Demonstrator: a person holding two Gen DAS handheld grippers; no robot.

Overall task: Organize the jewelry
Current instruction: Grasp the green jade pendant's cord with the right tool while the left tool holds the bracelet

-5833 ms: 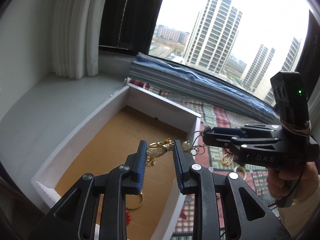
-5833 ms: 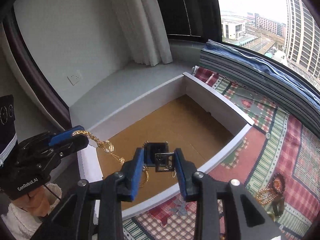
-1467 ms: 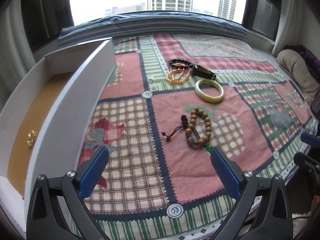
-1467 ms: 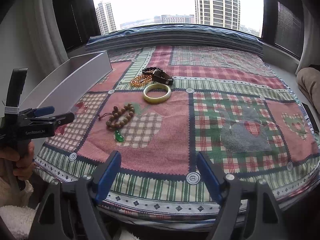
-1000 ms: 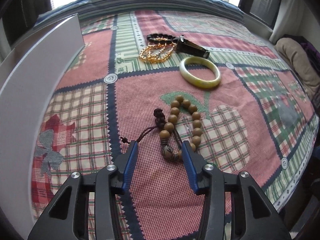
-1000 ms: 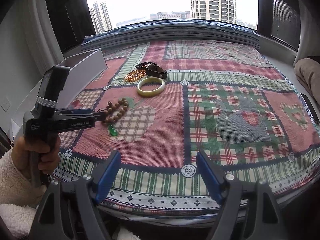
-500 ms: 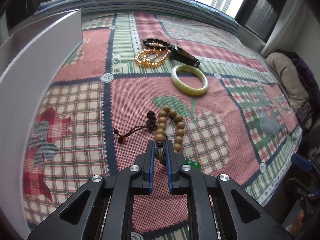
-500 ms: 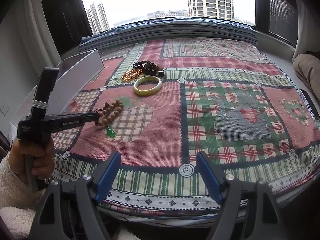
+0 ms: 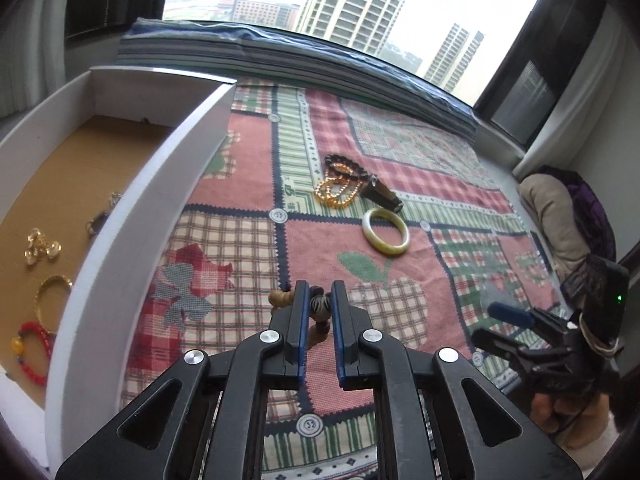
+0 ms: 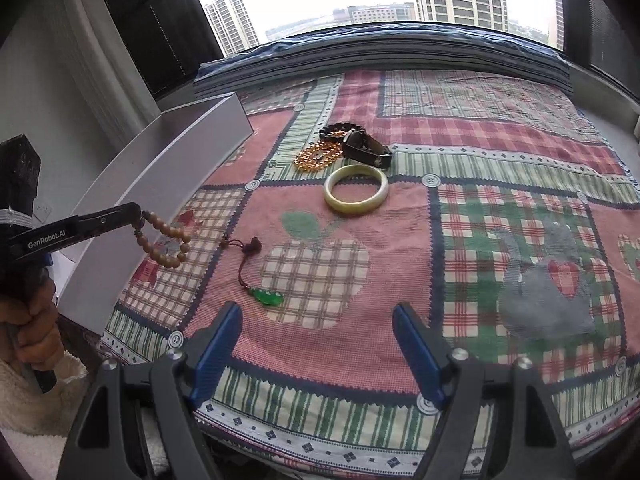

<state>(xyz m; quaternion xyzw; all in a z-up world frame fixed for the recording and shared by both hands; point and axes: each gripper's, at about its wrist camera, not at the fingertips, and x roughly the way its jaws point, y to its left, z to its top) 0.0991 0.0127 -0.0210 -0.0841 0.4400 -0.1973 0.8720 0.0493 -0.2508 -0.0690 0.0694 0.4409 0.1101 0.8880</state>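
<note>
Left wrist view: left gripper [image 9: 319, 307] had its jaws clamped on the bead bracelet [image 9: 320, 306], a striped bead pinched between the blue pads, a brown bead showing just left of them. The bracelet was off the cloth [image 9: 248, 240]. White box [image 9: 160, 200] lay to the left, its brown floor holding a gold ornament [image 9: 42, 245], a gold ring [image 9: 52, 294] and a red bracelet [image 9: 34, 354]. On the cloth beyond: gold chain [image 9: 336, 194], dark beads [image 9: 344, 162], a dark strap [image 9: 382, 194] and a pale bangle [image 9: 386, 232], the first three touching in a heap, the bangle just beside. Right gripper [image 9: 496, 328] was in view at lower right, held in a hand [image 9: 560, 412].

Right wrist view: right gripper [image 10: 318, 348] stood with jaws wide apart, nothing between them. Bead loop [image 10: 164, 240] hung from the left gripper's tip [image 10: 136, 216], in front of the box wall [image 10: 160, 184]. Its cord trailed down to the cloth, with a dark knot [image 10: 252, 246] and a green pendant [image 10: 268, 297] lying there. Bangle [image 10: 356, 190] and heap lay farther back.
</note>
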